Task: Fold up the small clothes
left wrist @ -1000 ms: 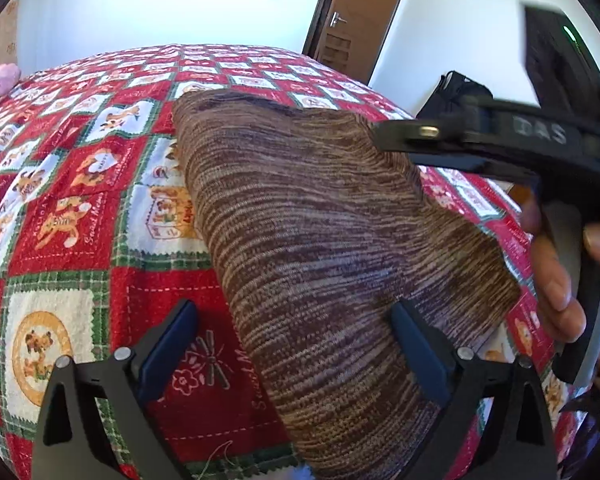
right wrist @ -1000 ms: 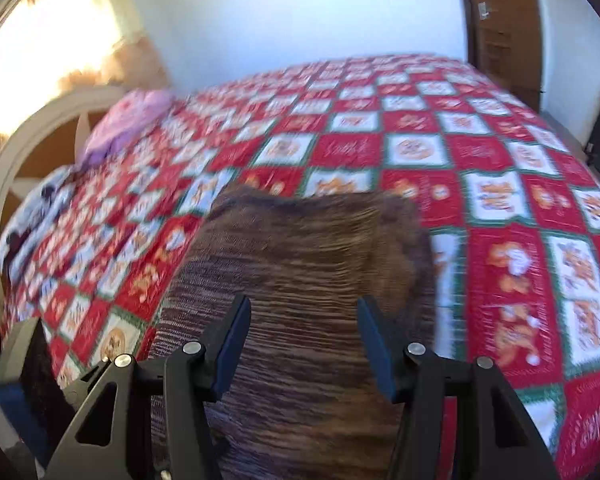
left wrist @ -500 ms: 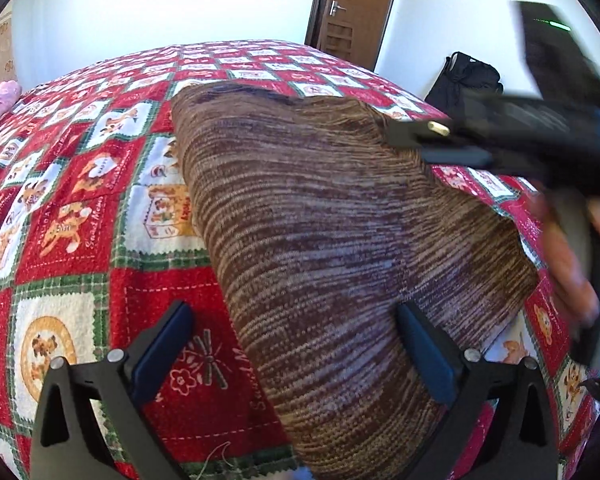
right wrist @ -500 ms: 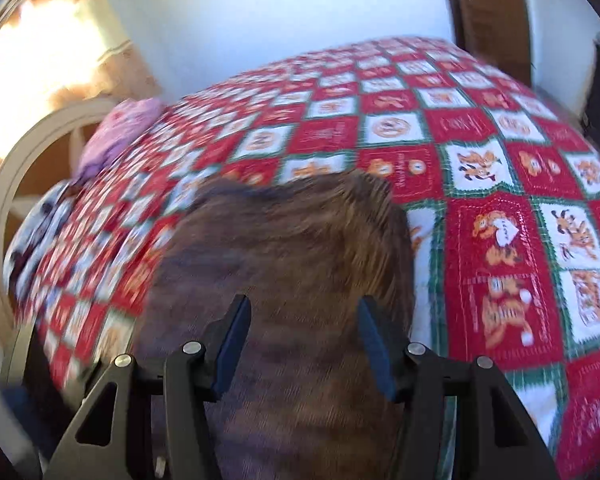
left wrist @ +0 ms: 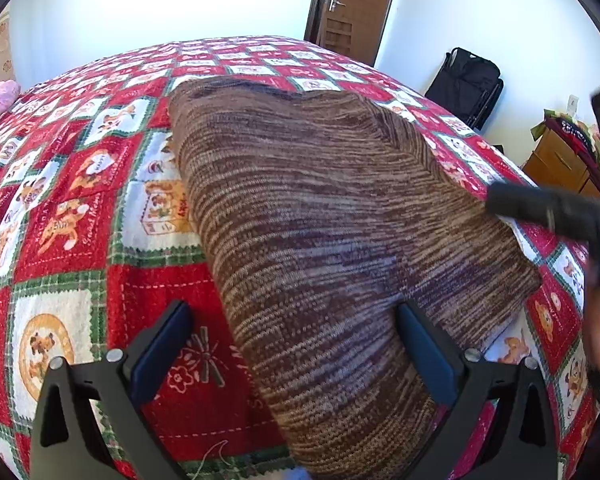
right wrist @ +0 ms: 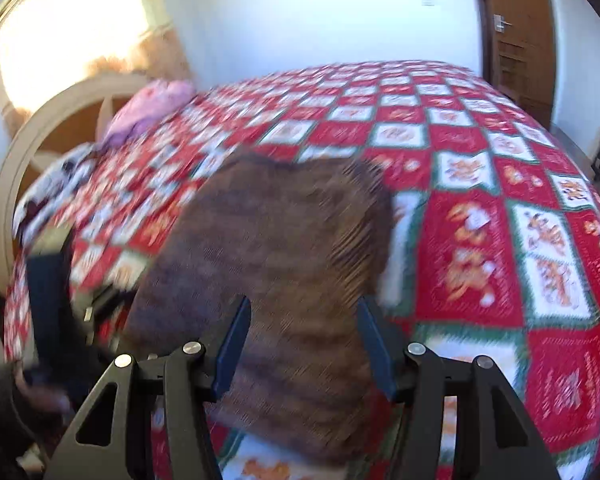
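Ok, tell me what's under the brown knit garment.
The brown knit garment lies on the red patchwork quilt, which shows all around it. Whatever is directly beneath the knit, or folded inside, is covered.

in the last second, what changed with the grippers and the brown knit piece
The right gripper pulled back off the brown knit garment: in the left wrist view it slid from above the cloth's far right edge down to the right border of the frame. It took hold of nothing and let go of nothing. The left gripper stayed open over the near end, and the garment kept its shape and place on the red patchwork quilt.
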A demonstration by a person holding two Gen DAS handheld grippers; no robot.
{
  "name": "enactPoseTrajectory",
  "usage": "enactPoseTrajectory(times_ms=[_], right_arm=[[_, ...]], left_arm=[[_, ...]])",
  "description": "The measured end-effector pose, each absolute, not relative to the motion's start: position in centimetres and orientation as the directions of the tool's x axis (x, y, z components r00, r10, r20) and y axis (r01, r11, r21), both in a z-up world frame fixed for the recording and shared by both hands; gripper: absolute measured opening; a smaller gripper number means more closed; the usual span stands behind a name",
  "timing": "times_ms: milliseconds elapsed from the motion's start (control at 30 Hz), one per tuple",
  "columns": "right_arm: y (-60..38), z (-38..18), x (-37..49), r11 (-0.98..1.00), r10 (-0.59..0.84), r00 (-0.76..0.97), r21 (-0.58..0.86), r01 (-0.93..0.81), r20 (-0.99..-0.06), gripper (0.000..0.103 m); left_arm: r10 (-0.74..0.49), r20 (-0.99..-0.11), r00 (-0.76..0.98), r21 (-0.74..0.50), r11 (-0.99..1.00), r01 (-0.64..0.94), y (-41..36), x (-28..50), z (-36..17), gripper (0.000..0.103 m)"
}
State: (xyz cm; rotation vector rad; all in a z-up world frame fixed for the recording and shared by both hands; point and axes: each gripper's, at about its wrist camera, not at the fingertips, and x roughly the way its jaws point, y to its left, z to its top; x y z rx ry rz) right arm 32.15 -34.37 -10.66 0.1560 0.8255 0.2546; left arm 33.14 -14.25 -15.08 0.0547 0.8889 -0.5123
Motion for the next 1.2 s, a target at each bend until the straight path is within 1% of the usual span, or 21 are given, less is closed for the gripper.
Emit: enactPoseTrajectory(times_ms=[100,167,300,333,367,433,500,700,800,867,933,1067,1167,1200], right_arm=[[-35.9,-11.0,34.1,0.958,0.271,0.647,0.263,-0.112,-0.712,0.057],[-37.0,-11.7,35.6,0.947,0.294,0.632,0.308,-0.092,-0.717,0.057],[-39.3,-13.6,38.4,0.889,0.398,0.604,0.453,-0.068,-0.691,0.057],[-39.5,-13.9,38.7,0.882,0.408,0.601,0.467,-0.064,-0.687,0.057],[-39.7,-14.2,39.3,0.877,0.414,0.596,0.477,-0.06,-0.688,0.058],[-39.8,-14.8,40.3,0.875,0.417,0.586,0.481,-0.054,-0.694,0.063],[-39.5,-15.5,41.4,0.879,0.417,0.575,0.473,-0.058,-0.704,0.063],[-39.4,-16.1,43.5,0.869,0.428,0.603,0.49,-0.07,-0.673,0.062],[-38.6,-16.1,44.6,0.841,0.496,0.576,0.524,-0.134,-0.65,0.046],[-38.4,-16.3,44.9,0.835,0.509,0.566,0.531,-0.143,-0.648,0.044],[-38.6,-16.7,45.0,0.818,0.528,0.563,0.559,-0.137,-0.636,0.041],[-40.1,-17.6,45.0,0.759,0.577,0.566,0.642,-0.106,-0.589,0.036],[-39.6,-17.4,44.9,0.775,0.562,0.572,0.621,-0.113,-0.597,0.031],[-39.5,-17.3,44.8,0.782,0.556,0.573,0.612,-0.117,-0.602,0.027]], left_arm=[[-0.406,-0.755,0.515,-0.167,0.878,0.449,-14.3,33.2,-15.1,0.103],[-0.421,-0.751,0.509,-0.187,0.874,0.448,-14.0,33.3,-15.1,0.103],[-0.461,-0.732,0.502,-0.236,0.863,0.447,-13.3,33.4,-15.1,0.103],[-0.468,-0.729,0.5,-0.247,0.86,0.446,-13.1,33.4,-15.1,0.103],[-0.473,-0.725,0.501,-0.252,0.859,0.446,-13.1,33.4,-15.1,0.103],[-0.48,-0.721,0.499,-0.261,0.856,0.446,-13.0,33.4,-15.0,0.103],[-0.481,-0.722,0.498,-0.264,0.856,0.444,-13.1,33.6,-15.1,0.103],[-0.433,-0.745,0.508,-0.202,0.872,0.446,-14.1,33.5,-15.1,0.103],[-0.428,-0.75,0.505,-0.198,0.873,0.447,-14.2,33.8,-15.2,0.103],[-0.428,-0.752,0.502,-0.198,0.872,0.447,-14.2,33.9,-15.2,0.103],[-0.431,-0.752,0.5,-0.201,0.871,0.448,-14.2,34.1,-15.2,0.103],[-0.454,-0.742,0.494,-0.231,0.864,0.448,-13.8,34.3,-15.1,0.103],[-0.471,-0.734,0.49,-0.253,0.858,0.446,-13.5,34.5,-15.0,0.103],[-0.475,-0.731,0.49,-0.256,0.857,0.448,-13.5,34.5,-15.0,0.103]])
